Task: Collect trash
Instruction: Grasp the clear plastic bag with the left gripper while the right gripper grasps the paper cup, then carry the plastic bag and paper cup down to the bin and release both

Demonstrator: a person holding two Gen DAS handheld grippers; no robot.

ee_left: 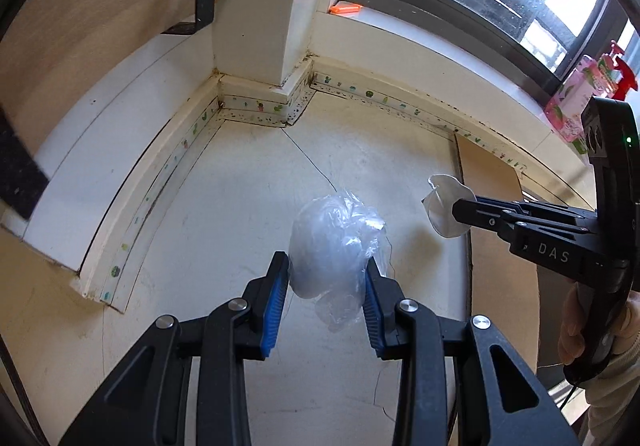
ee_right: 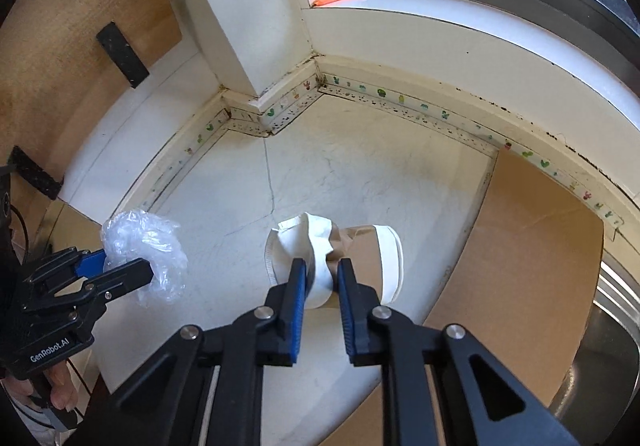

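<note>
My left gripper (ee_left: 326, 266) is shut on a crumpled clear plastic bag (ee_left: 334, 234) and holds it above the white counter (ee_left: 224, 206). The same bag (ee_right: 144, 246) and left gripper (ee_right: 124, 266) show at the left of the right wrist view. My right gripper (ee_right: 322, 268) is shut on a crushed paper cup (ee_right: 320, 246), white with a brown sleeve, held above the counter. In the left wrist view the right gripper (ee_left: 456, 210) comes in from the right with the cup (ee_left: 442, 206) at its tips.
A brown cardboard sheet (ee_right: 520, 246) lies on the counter's right side, next to a metal sink (ee_right: 600, 366). A white pillar (ee_left: 264, 26) and windowsill (ee_left: 420, 42) bound the back. A pink spray bottle (ee_left: 580, 94) stands on the sill. An orange item (ee_left: 344, 8) lies in the window corner.
</note>
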